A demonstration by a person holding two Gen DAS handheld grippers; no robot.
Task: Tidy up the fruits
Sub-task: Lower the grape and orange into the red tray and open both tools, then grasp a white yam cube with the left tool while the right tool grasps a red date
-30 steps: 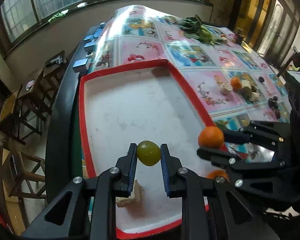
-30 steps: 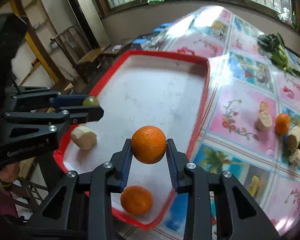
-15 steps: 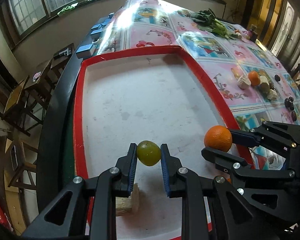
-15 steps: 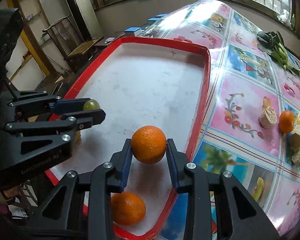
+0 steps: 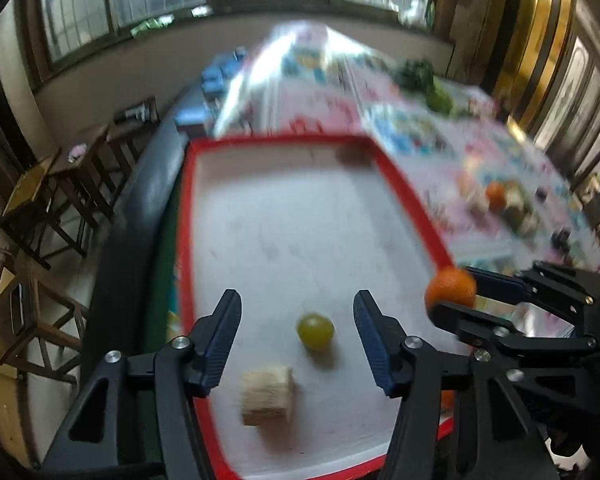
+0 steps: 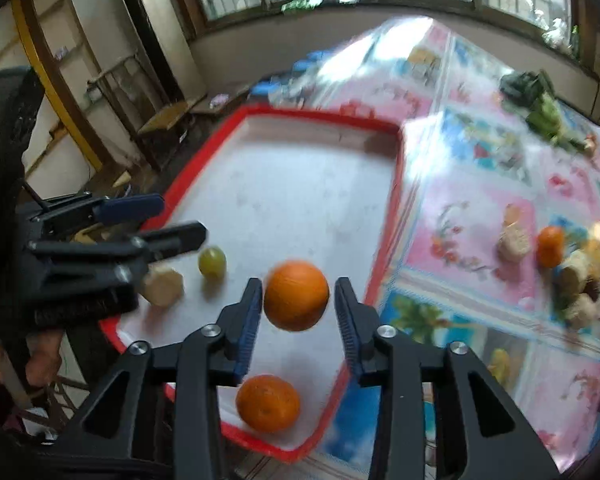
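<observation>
Since its job was done, the left gripper (image 5: 296,316) stood wide above the small round green fruit (image 5: 315,330) near the red-rimmed white tray's (image 5: 410,200) near edge; the right gripper (image 6: 296,312) looked just parted round the round orange citrus (image 6: 296,295), presumably releasing it there.

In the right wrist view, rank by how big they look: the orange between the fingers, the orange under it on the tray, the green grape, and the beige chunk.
1. Held orange and tray orange: alike, both near the camera.
2. Beige chunk, partly hidden.
3. Green grape.
</observation>
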